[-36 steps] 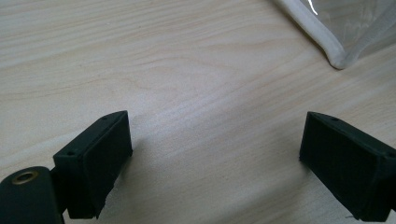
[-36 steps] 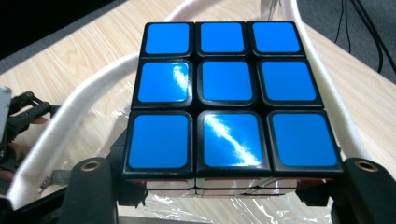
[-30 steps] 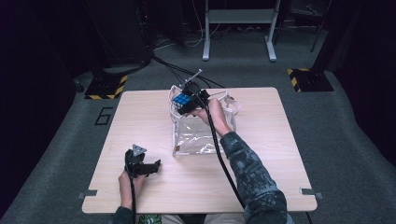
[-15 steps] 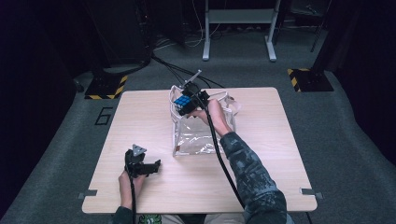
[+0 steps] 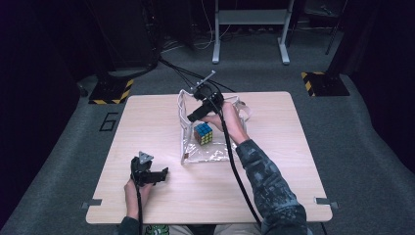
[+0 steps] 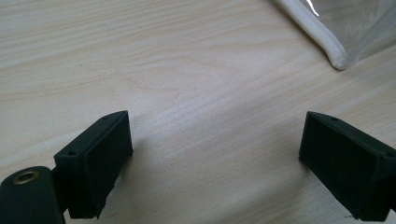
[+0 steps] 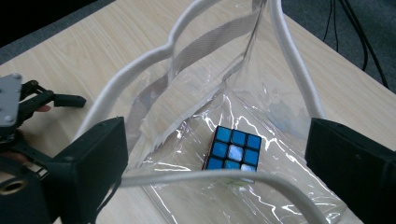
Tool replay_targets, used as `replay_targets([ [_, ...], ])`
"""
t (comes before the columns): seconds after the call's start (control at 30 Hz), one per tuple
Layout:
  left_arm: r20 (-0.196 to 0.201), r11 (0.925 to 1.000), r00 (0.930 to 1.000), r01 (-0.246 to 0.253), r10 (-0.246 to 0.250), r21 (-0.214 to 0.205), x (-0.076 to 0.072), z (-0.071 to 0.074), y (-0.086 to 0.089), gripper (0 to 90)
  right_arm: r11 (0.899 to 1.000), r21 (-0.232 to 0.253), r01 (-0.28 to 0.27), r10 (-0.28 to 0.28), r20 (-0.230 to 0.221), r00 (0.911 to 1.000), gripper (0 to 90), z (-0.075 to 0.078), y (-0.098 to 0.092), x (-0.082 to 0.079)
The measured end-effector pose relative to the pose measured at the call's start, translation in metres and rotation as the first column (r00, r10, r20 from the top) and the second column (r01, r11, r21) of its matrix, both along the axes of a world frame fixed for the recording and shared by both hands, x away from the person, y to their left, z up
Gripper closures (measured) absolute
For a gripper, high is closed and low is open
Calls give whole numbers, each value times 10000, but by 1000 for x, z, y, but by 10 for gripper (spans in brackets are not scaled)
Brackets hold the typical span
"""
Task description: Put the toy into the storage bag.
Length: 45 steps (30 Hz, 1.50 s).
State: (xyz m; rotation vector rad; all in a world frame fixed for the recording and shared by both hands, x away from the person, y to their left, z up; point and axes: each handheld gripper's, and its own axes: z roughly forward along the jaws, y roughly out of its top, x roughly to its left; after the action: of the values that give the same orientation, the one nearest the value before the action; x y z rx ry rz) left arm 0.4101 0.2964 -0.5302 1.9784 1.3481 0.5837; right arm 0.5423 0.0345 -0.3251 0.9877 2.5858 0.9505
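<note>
From the high view, a clear plastic bag (image 5: pixel 210 147) with white edging lies near the middle of the wooden desk (image 5: pixel 274 181), its mouth toward the far edge, and a puzzle cube (image 5: pixel 203 133) with blue, yellow and other coloured squares rests inside it on the desk surface. The right claw (image 5: pixel 192 117) hangs just above and beyond the cube, over the bag's open end, the hand behind it and a dark patterned sleeve running back to the near edge; its jaws have just been opening, and nothing is between them. The left claw (image 5: pixel 164 172) sits low on the near left part of the desk, well apart from the bag, with the grey three-cornered plate on top and its jaws pointing toward the bag. In the left gripper view, the two black jaws stand wide apart over bare wood grain, nothing between them, and a white-edged corner of the bag (image 6: pixel 334 51) shows at the upper right. In the right gripper view, the jaws are spread wide and look down into the bag (image 7: pixel 261 196); the cube (image 7: pixel 232 150) lies at the bottom with a blue face up, clear of both pads, seen through glossy, creased plastic. A white cord of the bag's rim crosses just in front of the jaws, and the left claw (image 7: pixel 70 99) shows farther off at the left edge.
</note>
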Motion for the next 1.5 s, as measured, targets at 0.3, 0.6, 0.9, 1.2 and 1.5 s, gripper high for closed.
replay_targets([
  [0.3,13,10000,10000,-21,21,-7,0,0,0,91,9995,8,-309,308,533,9981,0,15,-18,-26],
  [0.6,17,10000,10000,-43,43,-12,0,0,0,91,9989,213,-427,406,884,9953,0,13,-38,-47],
  [0.9,15,10000,10000,-60,60,-11,0,0,0,91,9989,245,-392,367,978,9945,0,4,-55,-63],
  [1.2,11,10000,10000,-59,59,-12,0,0,0,91,9989,48,-469,461,1029,9936,0,-12,-67,-77],
  [1.5,22,10000,10000,-58,58,-8,0,0,0,91,9994,-65,-339,343,830,9960,0,-31,-76,-87],
])
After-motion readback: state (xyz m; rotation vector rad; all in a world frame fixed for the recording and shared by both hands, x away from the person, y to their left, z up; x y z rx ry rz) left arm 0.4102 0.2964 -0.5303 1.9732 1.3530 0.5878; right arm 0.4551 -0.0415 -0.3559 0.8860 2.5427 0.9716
